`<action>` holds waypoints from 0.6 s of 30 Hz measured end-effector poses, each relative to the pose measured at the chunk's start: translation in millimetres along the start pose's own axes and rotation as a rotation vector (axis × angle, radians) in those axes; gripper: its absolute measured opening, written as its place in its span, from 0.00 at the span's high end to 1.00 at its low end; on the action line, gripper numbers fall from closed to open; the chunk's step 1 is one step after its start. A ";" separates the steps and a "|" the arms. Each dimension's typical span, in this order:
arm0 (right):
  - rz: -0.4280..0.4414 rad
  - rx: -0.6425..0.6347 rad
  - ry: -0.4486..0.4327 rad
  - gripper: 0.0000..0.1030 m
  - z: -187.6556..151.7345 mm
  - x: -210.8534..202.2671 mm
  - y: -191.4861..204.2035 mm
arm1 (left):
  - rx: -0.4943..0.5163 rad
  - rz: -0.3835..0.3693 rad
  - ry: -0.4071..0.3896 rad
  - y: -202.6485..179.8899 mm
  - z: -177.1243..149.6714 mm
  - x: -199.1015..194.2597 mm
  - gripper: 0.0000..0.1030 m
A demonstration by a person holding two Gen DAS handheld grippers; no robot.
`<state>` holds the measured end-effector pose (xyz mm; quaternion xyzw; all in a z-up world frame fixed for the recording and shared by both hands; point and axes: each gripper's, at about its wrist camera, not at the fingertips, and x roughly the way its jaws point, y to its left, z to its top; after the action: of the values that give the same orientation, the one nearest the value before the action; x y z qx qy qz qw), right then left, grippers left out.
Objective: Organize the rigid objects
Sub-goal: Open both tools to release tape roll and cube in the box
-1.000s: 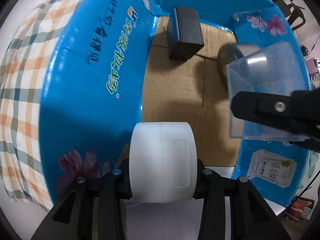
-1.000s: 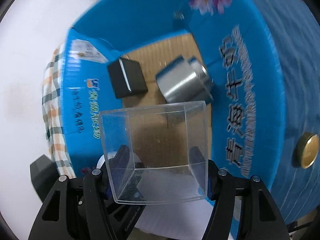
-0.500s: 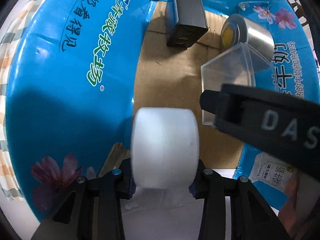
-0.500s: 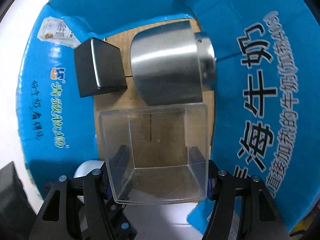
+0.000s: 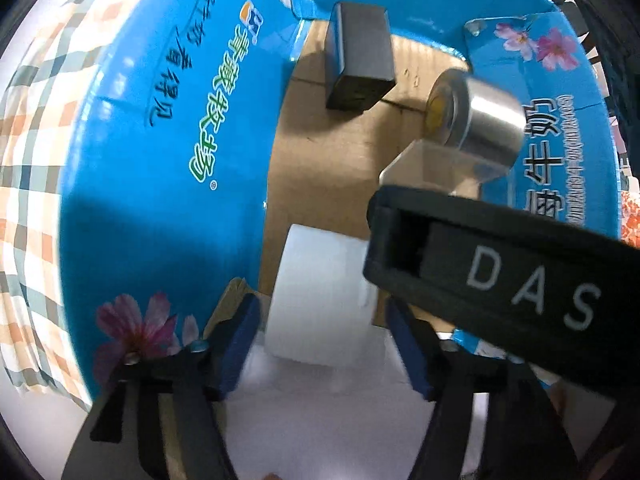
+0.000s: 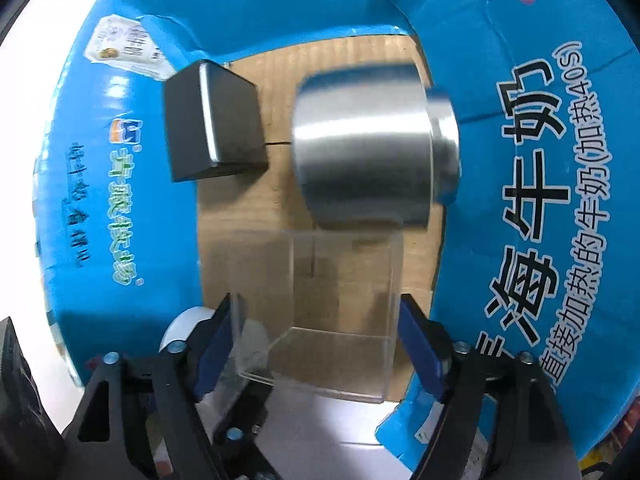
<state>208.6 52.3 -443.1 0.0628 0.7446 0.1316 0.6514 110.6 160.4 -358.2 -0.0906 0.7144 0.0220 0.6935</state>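
A white tub (image 5: 324, 300) lies on its side on the cardboard floor of a blue carton (image 5: 160, 152), at the near end; a clear plastic box (image 6: 320, 300) sits beside it, just short of a steel can (image 6: 360, 152) lying on its side, with a black block (image 6: 216, 120) at the far end. The left gripper (image 5: 324, 344) has just been opening, its pads now standing clear of the tub between them with a gap on each side. The right gripper (image 6: 316, 344) has likewise just been opening, and its blue pads flank the clear box without visibly pressing it. Risk: the tub and the can are round and may roll when the fingers withdraw, and a lifting finger could snag the clear box or a carton flap. The right gripper's body (image 5: 500, 272) hides part of the tub and box; motion blur obscures whether the can touches the box.
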 end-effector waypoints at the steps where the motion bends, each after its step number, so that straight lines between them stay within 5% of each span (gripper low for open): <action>1: 0.001 0.000 -0.005 0.20 0.0 -3.2 -0.7 | 0.003 0.007 -0.007 -1.7 1.0 -4.2 0.29; 6: -0.006 -0.036 -0.032 0.10 -2.6 -24.4 0.7 | 0.016 0.044 -0.079 -3.5 -0.4 -32.5 0.02; 9: -0.014 -0.083 -0.050 0.03 -8.0 -42.3 2.5 | 0.027 0.086 -0.114 0.1 -3.1 -45.8 0.00; 18: -0.024 -0.157 -0.147 0.02 -35.4 -119.7 -8.8 | -0.036 0.085 -0.240 13.3 -19.7 -86.9 0.00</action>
<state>191.5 8.2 -327.3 0.0123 0.6829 0.1769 0.7087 90.9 179.0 -272.3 -0.0692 0.6290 0.0750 0.7707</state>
